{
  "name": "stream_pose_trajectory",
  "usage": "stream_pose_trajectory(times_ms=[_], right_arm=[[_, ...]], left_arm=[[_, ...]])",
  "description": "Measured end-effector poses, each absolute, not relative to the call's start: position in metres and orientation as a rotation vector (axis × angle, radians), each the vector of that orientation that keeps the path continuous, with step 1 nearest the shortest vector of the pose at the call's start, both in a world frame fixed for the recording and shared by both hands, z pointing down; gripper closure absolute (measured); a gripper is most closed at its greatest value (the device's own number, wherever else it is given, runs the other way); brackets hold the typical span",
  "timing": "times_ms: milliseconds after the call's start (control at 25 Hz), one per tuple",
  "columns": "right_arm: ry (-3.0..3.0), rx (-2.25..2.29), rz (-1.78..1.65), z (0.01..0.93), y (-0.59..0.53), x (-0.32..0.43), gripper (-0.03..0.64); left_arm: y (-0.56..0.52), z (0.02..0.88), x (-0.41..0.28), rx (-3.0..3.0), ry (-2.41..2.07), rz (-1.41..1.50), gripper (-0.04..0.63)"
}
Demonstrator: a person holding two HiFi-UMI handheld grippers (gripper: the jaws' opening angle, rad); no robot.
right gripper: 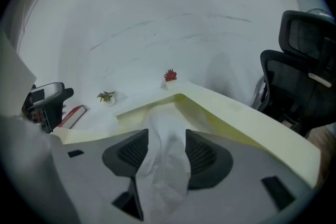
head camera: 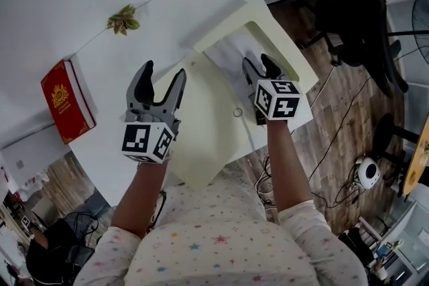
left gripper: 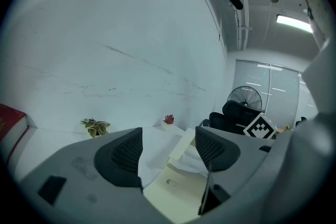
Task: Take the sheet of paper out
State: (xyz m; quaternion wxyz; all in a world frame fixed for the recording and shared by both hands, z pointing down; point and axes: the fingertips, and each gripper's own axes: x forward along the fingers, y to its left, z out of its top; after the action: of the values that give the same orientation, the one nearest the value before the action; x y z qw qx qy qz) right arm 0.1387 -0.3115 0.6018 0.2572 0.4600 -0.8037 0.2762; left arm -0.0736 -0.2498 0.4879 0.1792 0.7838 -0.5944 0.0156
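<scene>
Your right tool [head camera: 259, 65] pinches the bunched near end of the sheet of paper [right gripper: 164, 113]. The sheet runs away from you into the open folder [head camera: 201, 137] on the desk [head camera: 100, 144], so the pull is probably toward you. Your left tool [head camera: 164, 72] hangs spread and empty over the folder's left half.

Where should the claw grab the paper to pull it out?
Grab the paper by its near edge, coming from the open side of the folder, because that loose end pokes out while the rest lies tucked inside. The right claw pinches it there.
</scene>
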Motion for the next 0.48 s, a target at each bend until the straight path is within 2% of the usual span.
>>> stream_pose_trajectory(times_ms=[480], right_arm=[[-1.978, 1.206, 0.713, 0.644, -0.318, 0.143, 0.435]], left_arm=[[-0.252, 0.497, -0.076, 2.205, -1.665, 0.063, 0.304]])
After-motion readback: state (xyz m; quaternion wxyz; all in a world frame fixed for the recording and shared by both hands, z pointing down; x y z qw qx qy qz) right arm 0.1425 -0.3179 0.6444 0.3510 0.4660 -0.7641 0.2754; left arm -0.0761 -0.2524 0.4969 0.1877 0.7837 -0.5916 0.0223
